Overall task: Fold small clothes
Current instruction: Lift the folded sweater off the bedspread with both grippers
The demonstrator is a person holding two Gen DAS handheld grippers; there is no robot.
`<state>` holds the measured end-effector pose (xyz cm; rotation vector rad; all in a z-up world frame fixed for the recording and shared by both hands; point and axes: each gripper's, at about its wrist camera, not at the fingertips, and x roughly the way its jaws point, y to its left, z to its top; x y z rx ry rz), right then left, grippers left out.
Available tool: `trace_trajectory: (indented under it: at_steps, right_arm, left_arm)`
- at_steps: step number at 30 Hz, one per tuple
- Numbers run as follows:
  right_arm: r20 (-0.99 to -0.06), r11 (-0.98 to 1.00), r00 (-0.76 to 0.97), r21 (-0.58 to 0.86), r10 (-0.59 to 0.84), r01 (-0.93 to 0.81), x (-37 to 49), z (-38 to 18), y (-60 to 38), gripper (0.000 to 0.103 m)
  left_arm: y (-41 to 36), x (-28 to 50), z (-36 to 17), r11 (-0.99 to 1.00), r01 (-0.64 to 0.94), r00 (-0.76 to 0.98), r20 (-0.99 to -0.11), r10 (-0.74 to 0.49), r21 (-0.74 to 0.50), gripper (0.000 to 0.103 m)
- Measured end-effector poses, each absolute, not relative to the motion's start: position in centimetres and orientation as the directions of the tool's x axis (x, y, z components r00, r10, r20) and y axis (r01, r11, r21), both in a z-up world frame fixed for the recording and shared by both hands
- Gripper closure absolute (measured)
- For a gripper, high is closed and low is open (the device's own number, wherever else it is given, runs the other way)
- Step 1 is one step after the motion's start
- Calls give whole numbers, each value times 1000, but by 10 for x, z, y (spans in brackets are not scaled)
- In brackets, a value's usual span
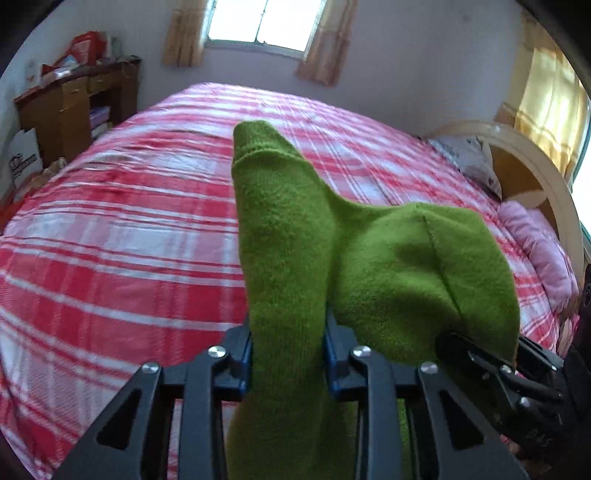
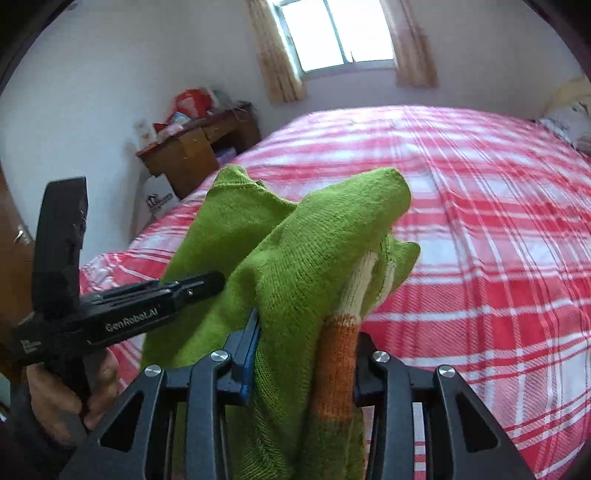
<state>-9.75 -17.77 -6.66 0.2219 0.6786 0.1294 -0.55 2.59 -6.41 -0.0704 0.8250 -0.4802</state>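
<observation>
A small green knitted garment [image 1: 295, 236] with a cream and orange striped part [image 2: 340, 332] hangs in the air above the bed. My left gripper [image 1: 288, 354] is shut on one part of it. My right gripper [image 2: 306, 354] is shut on another part, and it shows at the right of the left wrist view [image 1: 491, 354]. My left gripper also shows at the left of the right wrist view [image 2: 207, 282], held in a hand. The two grippers are close together, with the cloth bunched between them.
A bed with a red and white plaid sheet [image 1: 129, 229] [image 2: 480, 221] lies below. Pillows [image 1: 535, 240] and a round headboard [image 1: 532, 173] are at the right. A cluttered wooden desk [image 1: 74, 107] [image 2: 199, 144] stands by the left wall under a window [image 2: 340, 33].
</observation>
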Motion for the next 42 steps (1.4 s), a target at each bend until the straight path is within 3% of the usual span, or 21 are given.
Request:
trace_trajectory:
  at_steps: [19,30,42]
  right_arm:
    - [-543,893,713,199,444,-405,-27,-35,-6,66]
    - [-522,859,689,206,502,-469,24,-36,42,66]
    - [-481,858,714,219,509,-465,113,-57,68,66]
  left_arm:
    - [186,17,-45,983,10,737,-663,-132,-184,72]
    - [229,47,-49,985,-74,754,-655,-47,-156,72]
    - [245,132,-64,984,-144,758,-652,40,-107,72]
